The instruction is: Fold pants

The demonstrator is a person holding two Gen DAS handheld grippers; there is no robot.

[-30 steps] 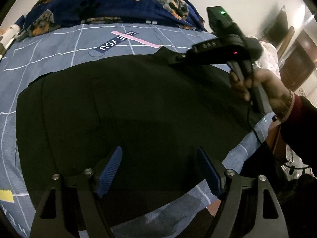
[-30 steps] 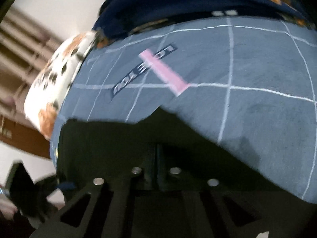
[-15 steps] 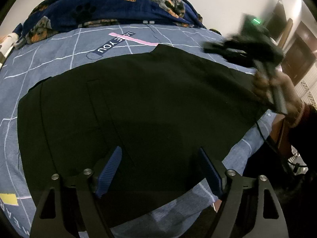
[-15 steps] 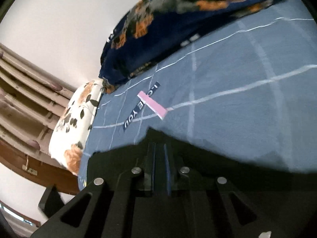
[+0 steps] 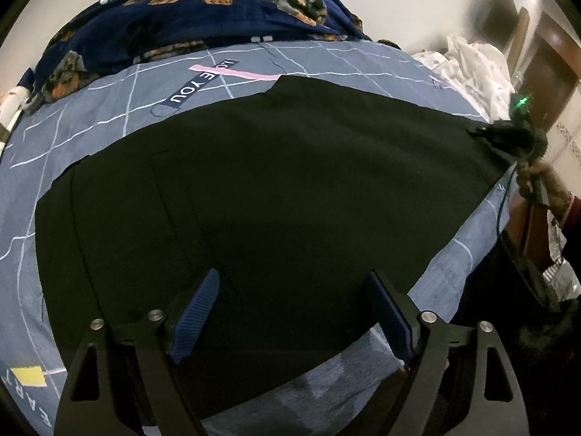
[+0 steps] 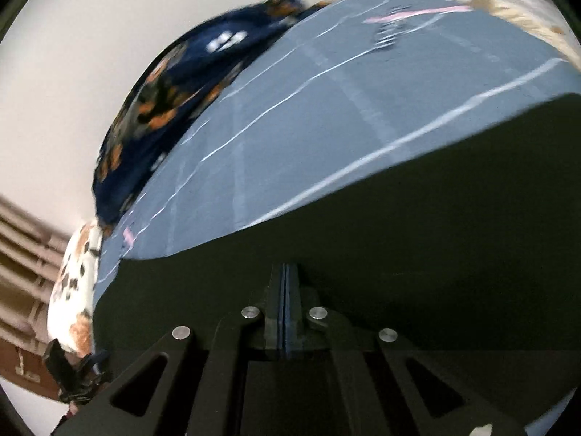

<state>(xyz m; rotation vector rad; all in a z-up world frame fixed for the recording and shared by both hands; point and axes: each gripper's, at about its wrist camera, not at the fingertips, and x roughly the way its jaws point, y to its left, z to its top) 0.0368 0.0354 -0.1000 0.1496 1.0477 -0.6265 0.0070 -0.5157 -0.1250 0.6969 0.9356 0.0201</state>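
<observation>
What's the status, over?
Left claw open over black pants. Right claw shut on pants' far edge. Pants flat on bed. Nothing obstructing.

Left two-finger black gripper with blue-padded fingers spread wide, right black gripper with fingers pressed together (only a thin seam between them), right hand gripping its handle

blue sheet (grid print), dog blanket
</observation>
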